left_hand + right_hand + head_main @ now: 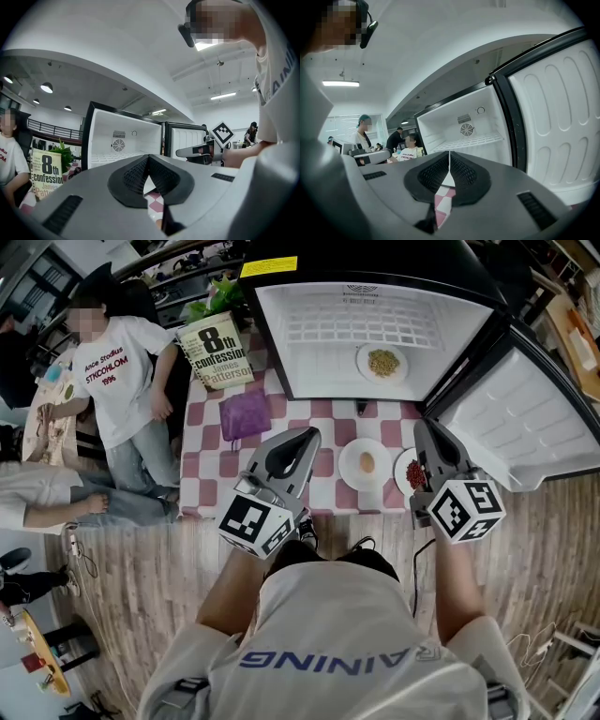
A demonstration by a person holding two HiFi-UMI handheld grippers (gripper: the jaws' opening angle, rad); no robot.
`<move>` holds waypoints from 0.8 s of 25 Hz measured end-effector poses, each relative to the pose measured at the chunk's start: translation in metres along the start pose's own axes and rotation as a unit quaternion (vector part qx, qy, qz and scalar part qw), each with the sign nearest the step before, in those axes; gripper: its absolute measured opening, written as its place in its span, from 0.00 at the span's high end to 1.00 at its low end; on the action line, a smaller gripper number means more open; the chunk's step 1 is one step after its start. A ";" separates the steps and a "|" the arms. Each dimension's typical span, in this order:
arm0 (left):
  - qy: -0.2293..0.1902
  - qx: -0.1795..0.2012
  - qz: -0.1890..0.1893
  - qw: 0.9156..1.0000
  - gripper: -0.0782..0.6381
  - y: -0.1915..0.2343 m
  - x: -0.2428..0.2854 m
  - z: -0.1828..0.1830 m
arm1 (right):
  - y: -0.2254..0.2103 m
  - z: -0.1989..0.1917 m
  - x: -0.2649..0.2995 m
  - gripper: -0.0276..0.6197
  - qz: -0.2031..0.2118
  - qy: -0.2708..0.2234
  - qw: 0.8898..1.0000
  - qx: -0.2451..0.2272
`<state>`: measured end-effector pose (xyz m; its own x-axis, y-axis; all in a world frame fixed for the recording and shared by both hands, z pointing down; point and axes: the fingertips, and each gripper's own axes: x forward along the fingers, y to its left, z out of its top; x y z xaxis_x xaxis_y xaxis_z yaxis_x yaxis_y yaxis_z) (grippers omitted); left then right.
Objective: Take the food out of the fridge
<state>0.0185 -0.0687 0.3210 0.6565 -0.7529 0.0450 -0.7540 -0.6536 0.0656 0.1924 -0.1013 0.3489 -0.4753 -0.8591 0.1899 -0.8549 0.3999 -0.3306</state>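
The fridge [281, 343] stands open on the checkered table [206, 474]. A white plate of brownish food [382, 363] lies on its shelf. On the table in front are a plate with a pale bun [366, 463] and a plate of red food [412, 473], partly hidden under my right gripper [424, 429]. That gripper is shut with nothing between its jaws and hovers over the red plate. My left gripper [309, 435] is to the left of the bun plate, also shut and empty. Both point at the fridge interior [468, 136], which also shows in the left gripper view [119, 143].
The fridge door [525, 418] swings open at the right. A book [217, 351], a purple pouch [245, 412] and a plant [220, 296] are on the table's left part. A person in a white shirt [117, 381] sits beside the table at left. A small dark object [361, 409] lies at the fridge's front.
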 end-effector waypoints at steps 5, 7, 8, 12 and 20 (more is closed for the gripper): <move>0.003 -0.002 -0.001 1.000 0.88 0.001 0.002 -0.003 | -0.009 -0.014 0.011 0.91 0.005 0.022 0.999 0.048; 0.007 -0.003 -0.002 1.000 0.88 0.002 0.002 -0.006 | -0.016 -0.023 0.017 0.91 0.001 0.032 0.996 0.081; 0.008 -0.004 -0.001 1.000 0.88 0.003 0.002 -0.007 | -0.019 -0.028 0.021 0.91 -0.001 0.037 0.994 0.099; 0.014 -0.010 0.002 1.000 0.88 0.010 -0.001 -0.014 | -0.033 -0.048 0.041 0.86 -0.007 0.051 0.984 0.173; 0.024 -0.022 0.009 0.999 0.88 0.031 -0.004 -0.024 | -0.069 -0.079 0.089 0.78 -0.047 0.047 0.947 0.316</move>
<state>-0.0067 -0.0839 0.3472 0.6433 -0.7598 0.0941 -0.7653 -0.6345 0.1082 0.1928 -0.1806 0.4616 -0.4456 -0.8371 0.3173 -0.6134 0.0273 -0.7893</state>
